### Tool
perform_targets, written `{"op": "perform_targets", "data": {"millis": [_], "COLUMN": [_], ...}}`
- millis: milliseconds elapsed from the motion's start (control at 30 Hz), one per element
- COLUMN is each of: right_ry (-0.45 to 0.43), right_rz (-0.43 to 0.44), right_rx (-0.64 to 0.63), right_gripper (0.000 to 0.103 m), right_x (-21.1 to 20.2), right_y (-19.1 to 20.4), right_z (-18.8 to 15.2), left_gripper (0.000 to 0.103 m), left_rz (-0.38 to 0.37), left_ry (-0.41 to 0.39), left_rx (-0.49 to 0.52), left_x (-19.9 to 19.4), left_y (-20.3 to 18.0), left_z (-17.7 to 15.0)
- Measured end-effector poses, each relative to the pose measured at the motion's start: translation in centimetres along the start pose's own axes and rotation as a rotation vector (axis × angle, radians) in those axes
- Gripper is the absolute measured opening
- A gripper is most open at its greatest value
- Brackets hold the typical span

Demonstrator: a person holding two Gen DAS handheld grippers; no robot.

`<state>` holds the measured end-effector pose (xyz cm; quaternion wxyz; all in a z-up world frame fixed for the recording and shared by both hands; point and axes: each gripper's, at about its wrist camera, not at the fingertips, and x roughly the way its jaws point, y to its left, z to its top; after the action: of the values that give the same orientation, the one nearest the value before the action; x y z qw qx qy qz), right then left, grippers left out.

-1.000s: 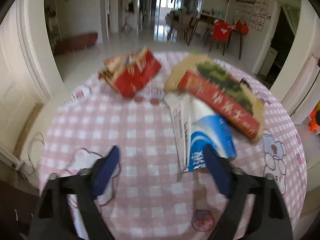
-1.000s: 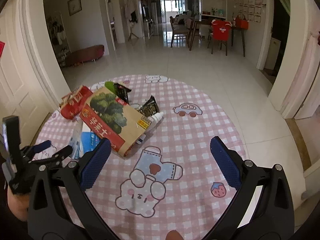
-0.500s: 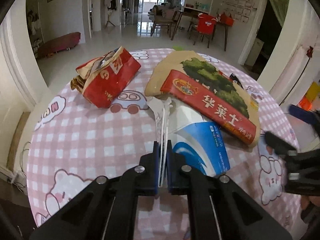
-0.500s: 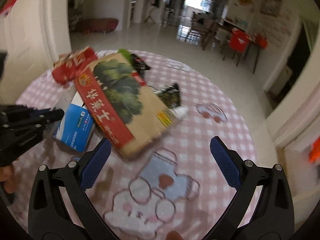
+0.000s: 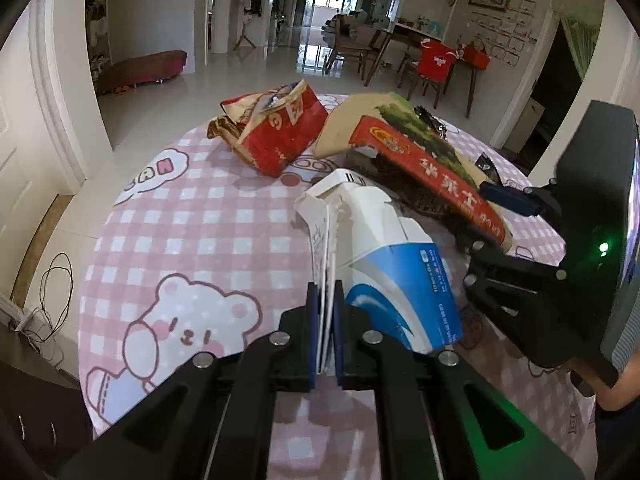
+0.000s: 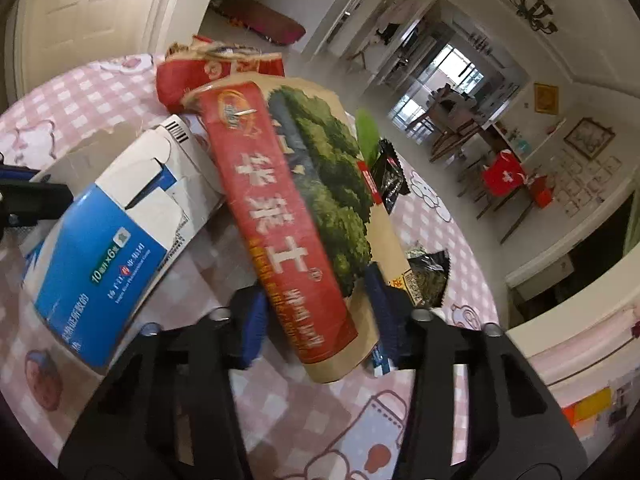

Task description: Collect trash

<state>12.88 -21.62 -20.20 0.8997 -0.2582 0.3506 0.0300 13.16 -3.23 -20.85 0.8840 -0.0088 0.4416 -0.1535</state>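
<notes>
On the round table with its pink checked cloth, the trash lies in a loose pile toward the far side. Farthest left is a crumpled red paper bag, its far end torn open and its print too creased to read. Next comes a flattened blue-and-white carton, lifted at its near end so that its underside is hidden. To the right, a brown paper bag with a red band and a green tree picture leans over the carton's far edge; what sits beneath it is in dark shadow. Behind it, black foil wrappers and a green scrap are mostly covered by the bag, and their labels cannot be made out.

The left gripper is pinched nearly closed on the thin white flap at the carton's near edge. The right gripper is about half open, one blue pad on each side of the tree-picture bag's near end. The left pad is blurred, so contact with the bag cannot be judged.
</notes>
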Motion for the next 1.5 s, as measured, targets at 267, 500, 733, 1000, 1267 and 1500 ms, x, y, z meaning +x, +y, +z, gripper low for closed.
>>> {"op": "perform_targets", "data": {"millis": [267, 500, 733, 1000, 1267, 1500], "right_ry": [-0.107, -0.129, -0.131, -0.114, 0.159, 0.369], "right_rz": [0.164, 0.295, 0.329, 0.21, 0.04, 0.089], "right_rx": [0.33, 0.546, 0.662, 0.857, 1.069, 1.212], "right_gripper": [0.014, 0.013, 0.013, 0.013, 0.013, 0.016], "right_x": [-5.1, -7.5, -9.6, -13.1, -10.1, -2.9], "right_y": [-6.8, -11.1, -14.0, -20.8, -24.4, -23.8], "right_z": [-1.3, -4.7, -8.4, -17.2, -31.9, -41.2], "left_gripper": [0.006, 0.006, 0.006, 0.006, 0.006, 0.006], "left_rz": [-0.006, -0.039, -0.095, -0.171, -0.264, -0.336], "left_ry": [-0.039, -0.081, -0.1, -0.104, -0.075, -0.042], "left_rx": [-0.019, -0.001, 0.028, 0.129, 0.235, 0.34], "left_x": [-2.0, -3.5, -4.0, -4.2, -3.3, -2.4], "left_y": [0.1, -1.3, -4.4, -10.5, -18.0, -24.8], "left_z": [-0.4, -0.1, 0.4, 0.7, 0.2, -0.5]}}
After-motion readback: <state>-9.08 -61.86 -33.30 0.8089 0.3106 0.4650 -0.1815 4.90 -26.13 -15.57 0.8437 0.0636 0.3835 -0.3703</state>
